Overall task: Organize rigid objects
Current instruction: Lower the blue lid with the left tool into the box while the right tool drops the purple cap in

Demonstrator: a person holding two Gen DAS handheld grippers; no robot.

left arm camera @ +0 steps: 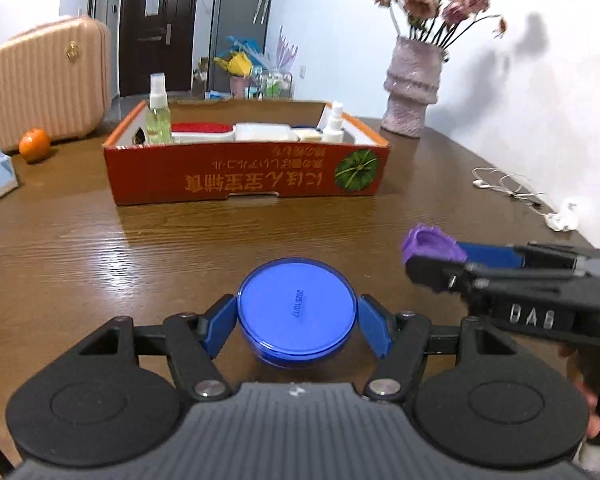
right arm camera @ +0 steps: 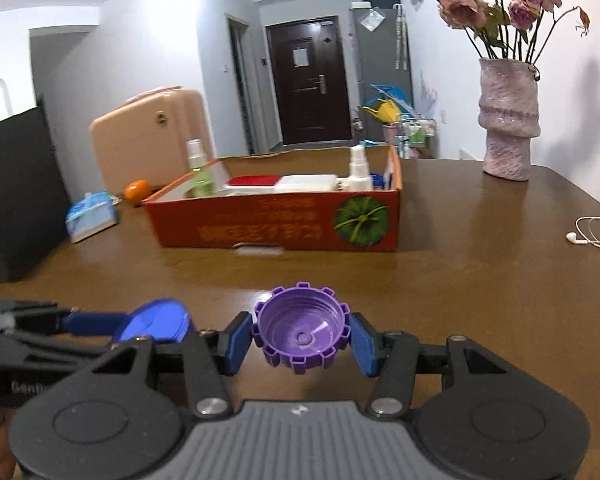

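Observation:
A round blue tin [left arm camera: 296,308] sits between the blue pads of my left gripper [left arm camera: 296,316], which is shut on it just above the wooden table [left arm camera: 100,240]. My right gripper [right arm camera: 300,330] is shut on a purple ribbed cap [right arm camera: 300,326], its hollow side facing the camera. The two grippers hang side by side: the cap [left arm camera: 432,242] shows at the right of the left wrist view, the tin [right arm camera: 156,324] at the left of the right wrist view. Farther back stands an orange cardboard box [left arm camera: 244,178] [right arm camera: 276,226] holding spray bottles and white containers.
A pink vase of dried roses [right arm camera: 508,120] stands at the back right. White earphones [left arm camera: 508,188] lie near the right edge. A tissue pack [right arm camera: 92,216], an orange [left arm camera: 35,144] and a pink suitcase [left arm camera: 44,80] are at the back left.

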